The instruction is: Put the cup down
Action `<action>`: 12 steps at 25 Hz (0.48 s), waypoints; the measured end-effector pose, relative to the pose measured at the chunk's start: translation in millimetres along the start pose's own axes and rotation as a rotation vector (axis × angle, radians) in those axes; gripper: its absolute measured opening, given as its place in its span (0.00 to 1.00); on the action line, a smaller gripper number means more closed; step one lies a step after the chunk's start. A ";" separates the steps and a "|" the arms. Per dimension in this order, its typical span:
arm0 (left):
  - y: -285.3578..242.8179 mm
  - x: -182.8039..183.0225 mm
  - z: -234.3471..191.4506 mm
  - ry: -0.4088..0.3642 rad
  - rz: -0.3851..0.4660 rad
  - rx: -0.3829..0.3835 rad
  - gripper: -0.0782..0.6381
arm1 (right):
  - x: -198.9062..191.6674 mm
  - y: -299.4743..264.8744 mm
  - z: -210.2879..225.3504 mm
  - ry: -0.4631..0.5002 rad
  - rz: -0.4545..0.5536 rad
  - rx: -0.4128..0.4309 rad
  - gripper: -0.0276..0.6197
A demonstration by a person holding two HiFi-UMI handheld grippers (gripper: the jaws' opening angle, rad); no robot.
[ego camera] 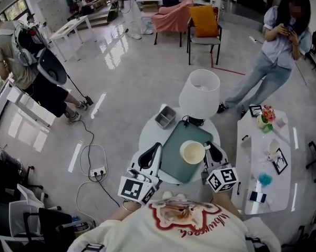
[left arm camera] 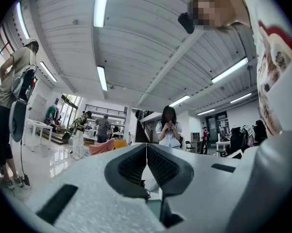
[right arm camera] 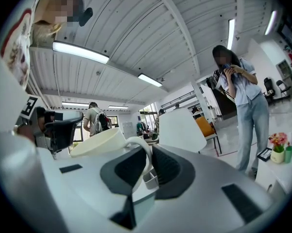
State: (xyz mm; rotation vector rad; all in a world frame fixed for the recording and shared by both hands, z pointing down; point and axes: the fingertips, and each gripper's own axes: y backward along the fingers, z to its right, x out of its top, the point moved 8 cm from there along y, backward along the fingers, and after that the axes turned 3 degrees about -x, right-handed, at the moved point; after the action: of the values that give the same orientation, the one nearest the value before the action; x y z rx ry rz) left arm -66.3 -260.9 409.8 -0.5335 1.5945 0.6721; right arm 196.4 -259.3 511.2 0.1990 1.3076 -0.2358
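"Cup — where?"
"Above the tray, lamp at its 12 o'clock; right gripper clamped on its handle."
"Left gripper?"
"At the cup's 9 o'clock — jaws together, nothing between."

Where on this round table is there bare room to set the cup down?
The left half of the green tray is bare, between the cup held by the right gripper and the left gripper. A bare strip of round table lies left of the tray, near the metal tin. The far edge is crowded: lamp and tin.
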 end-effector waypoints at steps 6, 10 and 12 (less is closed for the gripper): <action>4.6 -3.1 0.3 -0.016 -0.013 0.003 0.13 | -22.6 -1.1 11.0 0.007 -0.031 -0.036 0.12; 5.0 -0.5 1.2 -0.006 -0.022 0.008 0.13 | -37.2 -4.2 18.6 -0.005 -0.067 -0.052 0.12; 6.3 -1.6 -0.3 -0.013 -0.023 0.011 0.13 | -41.9 -5.7 20.5 -0.017 -0.074 -0.054 0.12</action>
State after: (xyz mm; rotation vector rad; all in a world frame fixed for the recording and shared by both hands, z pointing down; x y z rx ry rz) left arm -70.6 -256.6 412.1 -0.5370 1.5770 0.6480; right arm 203.6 -267.9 556.8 0.1025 1.3046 -0.2645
